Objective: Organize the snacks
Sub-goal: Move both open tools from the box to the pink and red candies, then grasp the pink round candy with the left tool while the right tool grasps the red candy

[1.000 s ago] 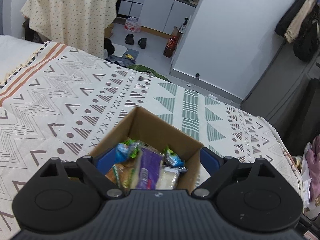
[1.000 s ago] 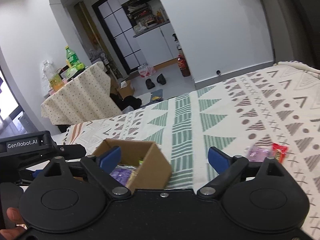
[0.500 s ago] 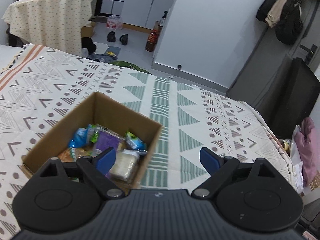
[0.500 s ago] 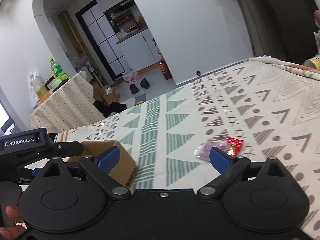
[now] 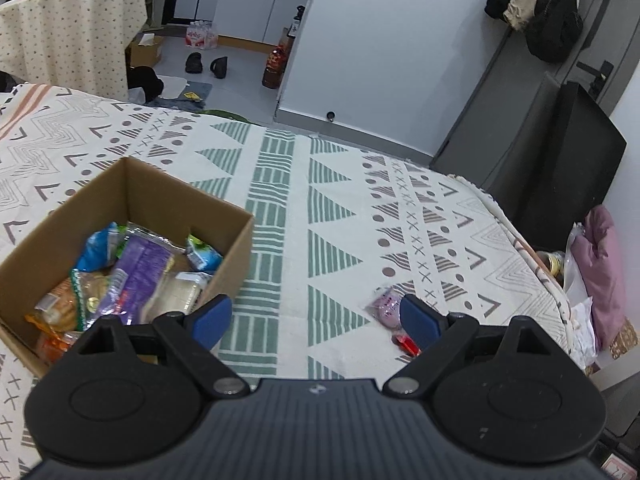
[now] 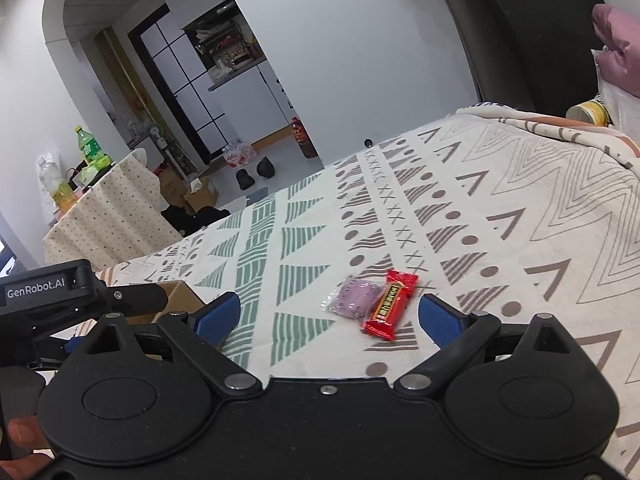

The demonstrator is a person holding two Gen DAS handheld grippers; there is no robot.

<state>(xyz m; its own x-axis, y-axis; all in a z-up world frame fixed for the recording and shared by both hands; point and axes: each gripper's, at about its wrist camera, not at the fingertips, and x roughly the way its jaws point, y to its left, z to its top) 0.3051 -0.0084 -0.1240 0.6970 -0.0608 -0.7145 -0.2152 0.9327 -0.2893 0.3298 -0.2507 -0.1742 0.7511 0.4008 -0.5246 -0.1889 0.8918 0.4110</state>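
A brown cardboard box [image 5: 224, 216] holding several wrapped snacks sits on the patterned bedspread at the left of the left wrist view. My left gripper [image 5: 314, 316] is open and empty, just right of the box. A pale purple snack packet [image 5: 386, 306] and a red bar [image 5: 406, 342] lie by its right fingertip. In the right wrist view the purple packet [image 6: 354, 300] and the red bar [image 6: 390, 306] lie side by side on the spread, between the fingers of my open, empty right gripper [image 6: 330, 318]. A corner of the box [image 6: 180, 300] shows at the left, behind the left gripper's body.
The bedspread [image 5: 332, 208] stretches ahead; its right edge drops off near a pink bundle [image 5: 600, 272] and bags. Beyond the bed stand a white wall, a dark cabinet [image 5: 568, 168] and a cloth-covered table [image 5: 68, 28] with bottles. A person's thumb [image 6: 22, 436] shows at lower left.
Both grippers have swung right, away from the box. The box has slid to the left in the left wrist view, and the two loose snacks now lie between the right gripper's fingers.
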